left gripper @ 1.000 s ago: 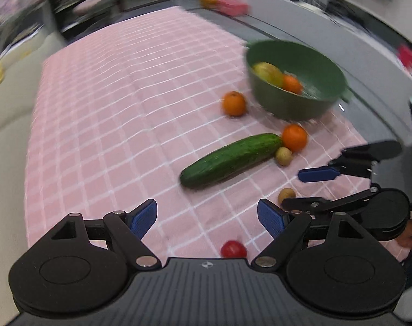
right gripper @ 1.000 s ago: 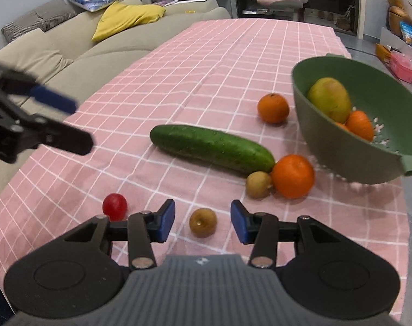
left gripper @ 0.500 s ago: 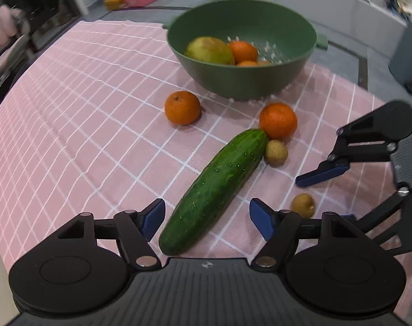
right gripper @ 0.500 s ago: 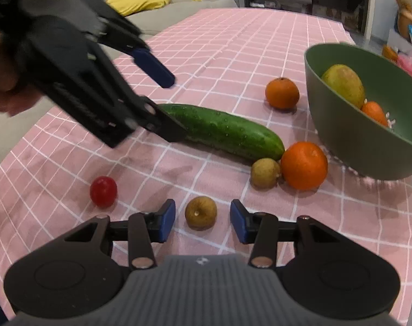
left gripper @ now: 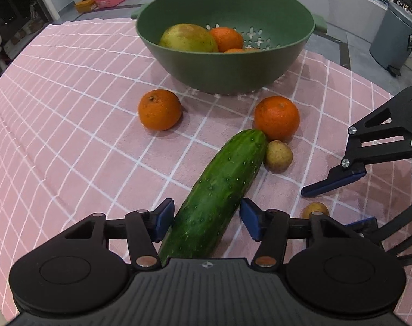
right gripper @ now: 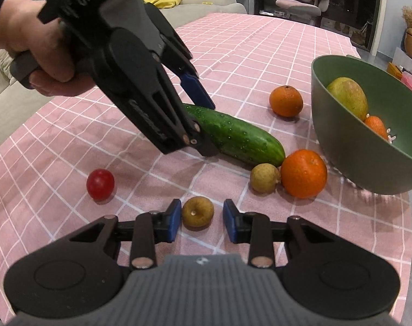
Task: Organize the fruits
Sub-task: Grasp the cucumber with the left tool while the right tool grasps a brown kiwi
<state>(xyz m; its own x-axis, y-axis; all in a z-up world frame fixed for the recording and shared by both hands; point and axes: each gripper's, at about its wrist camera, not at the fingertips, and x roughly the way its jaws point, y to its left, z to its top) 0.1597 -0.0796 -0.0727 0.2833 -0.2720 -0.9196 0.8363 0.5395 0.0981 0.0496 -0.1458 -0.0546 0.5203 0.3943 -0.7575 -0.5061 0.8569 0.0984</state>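
Left gripper, pointing steeply down, straddles the near end of the cucumber; its jaws are closing, about half spread, and a sliver of cloth shows between each blue pad and the skin, so nothing is gripped yet. Right gripper brackets a small brown fruit on the pink checked tablecloth; its jaws are closing too, narrow, with the left pad almost at the fruit and a gap on the right. The green colander bowl stands at the far side, holding a mango and oranges. Two oranges, another brown fruit and a cherry tomato lie loose. Likely risks: a grip so near one end may let the long, smooth cucumber droop or slip when lifted; its far tip, touching or nearly touching its neighbours, could knock them rolling; uneven pad contact may squirt the round brown fruit out; the two grippers, close together, could collide.
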